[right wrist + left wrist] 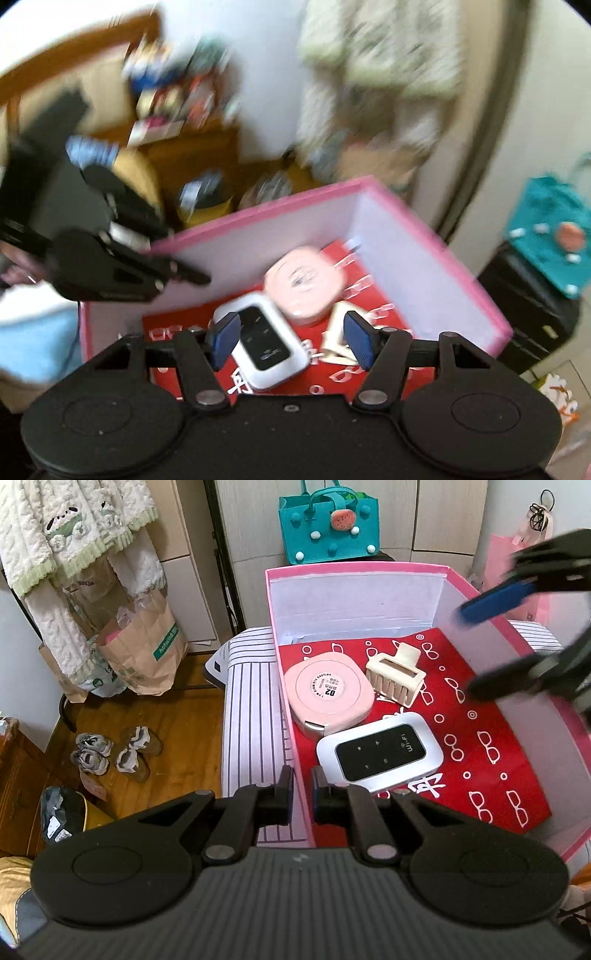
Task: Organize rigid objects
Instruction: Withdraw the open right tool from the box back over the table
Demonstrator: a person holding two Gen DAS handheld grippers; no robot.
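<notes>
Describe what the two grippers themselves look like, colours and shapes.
Both are matte black plastic. The left gripper has a ribbed grey-black body, two round disc housings, angular link arms with silver pivot pins, and short fingers with blue pads barely showing. The right gripper is built the same, and its blue pads show plainly. No cables or sleeves are visible.

Striped bed [251,709] carries pink box [369,570]; beside bed, wood floor [192,731] w/ shoes [118,753], paper bags [144,653].
</notes>
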